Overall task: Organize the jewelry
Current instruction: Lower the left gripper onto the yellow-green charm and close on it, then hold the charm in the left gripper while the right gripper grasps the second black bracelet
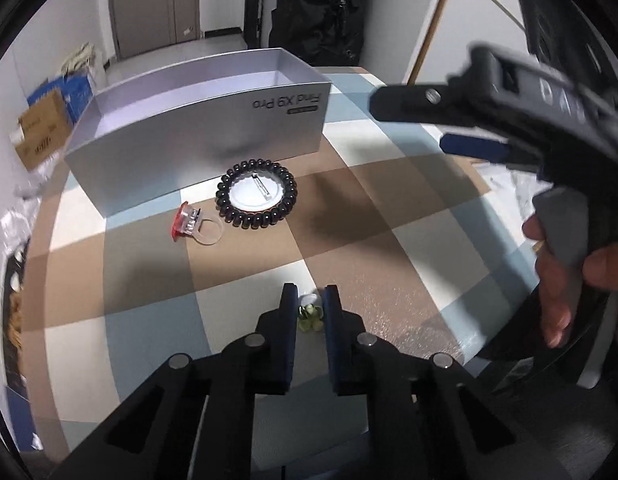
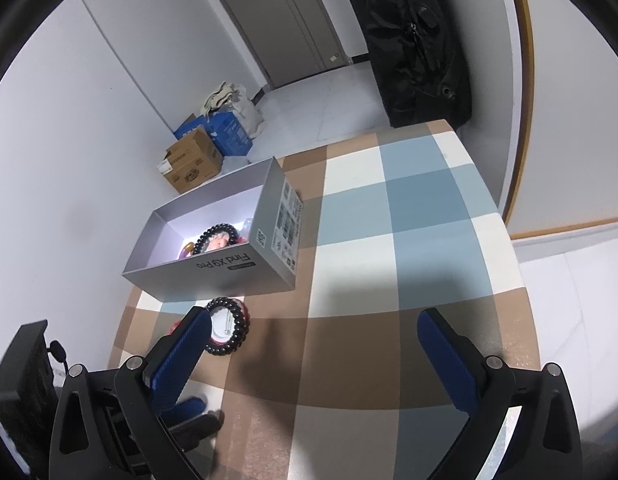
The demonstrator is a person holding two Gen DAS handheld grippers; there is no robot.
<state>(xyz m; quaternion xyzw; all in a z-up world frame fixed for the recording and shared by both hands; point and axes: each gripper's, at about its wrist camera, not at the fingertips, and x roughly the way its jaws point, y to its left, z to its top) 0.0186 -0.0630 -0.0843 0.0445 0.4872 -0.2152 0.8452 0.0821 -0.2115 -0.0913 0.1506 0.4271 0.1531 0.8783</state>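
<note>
My left gripper (image 1: 310,308) is shut on a small green and white trinket (image 1: 309,314), just above the checked tablecloth. Ahead lie a black bead bracelet (image 1: 256,194) around a white disc and a clear ring with a red top (image 1: 193,223), in front of the grey open box (image 1: 197,136). My right gripper (image 2: 315,320) is open and empty, held high over the table; it also shows in the left wrist view (image 1: 477,144). In the right wrist view the box (image 2: 229,268) holds another black bracelet (image 2: 217,236) and pink pieces. The bracelet on the table (image 2: 231,330) lies beside my right gripper's left finger.
The checked cloth (image 2: 409,220) covers the table, with its edges at the right and far side. Cardboard and blue boxes (image 2: 205,148) sit on the floor beyond. A black bag (image 2: 413,40) hangs by the wall.
</note>
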